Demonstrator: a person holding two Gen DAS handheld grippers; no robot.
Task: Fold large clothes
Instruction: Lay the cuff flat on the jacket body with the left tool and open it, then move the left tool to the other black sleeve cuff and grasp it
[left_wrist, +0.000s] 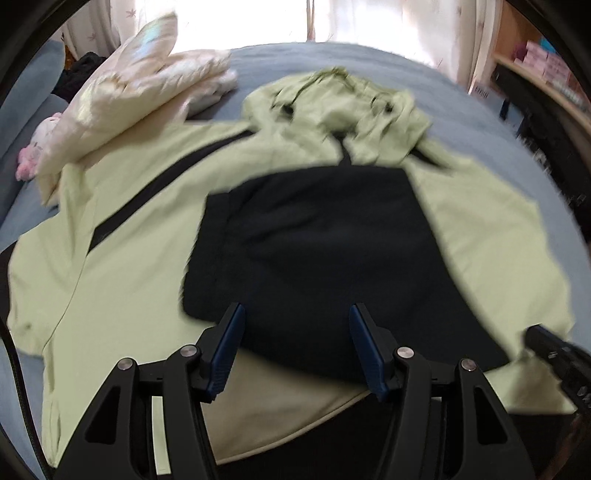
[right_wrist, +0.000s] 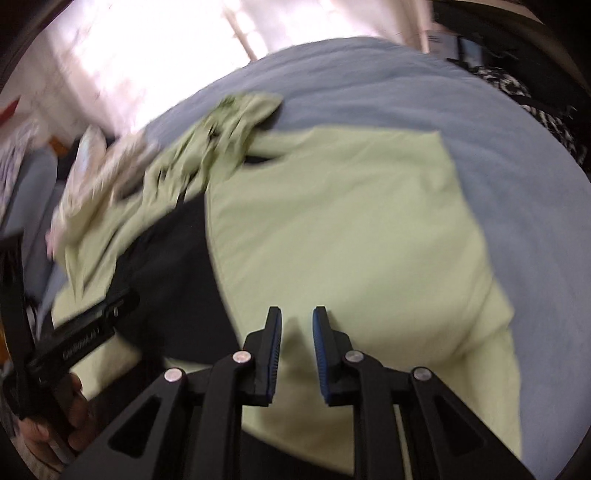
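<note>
Pale green fabric covers most of what I see: a large hooded jacket (left_wrist: 122, 266) lies spread flat on the blue bed (left_wrist: 325, 62), hood toward the window, with a black panel (left_wrist: 314, 251) folded or laid across its middle. My left gripper (left_wrist: 295, 345) hovers over the near edge of that black panel, jaws released and holding nothing. My right gripper (right_wrist: 297, 350) hangs above the green right side of the jacket, jaws nearly closed with only a narrow gap, and no cloth appears pinched between them, though the blur makes that hard to confirm. A cream garment (left_wrist: 147, 96) sits already folded near the far left corner. I judge the fold is between grasps, with one flap done. Next I need to lower the right jaws to the jacket's outer edge, open them, pinch the cloth and carry it across.
</note>
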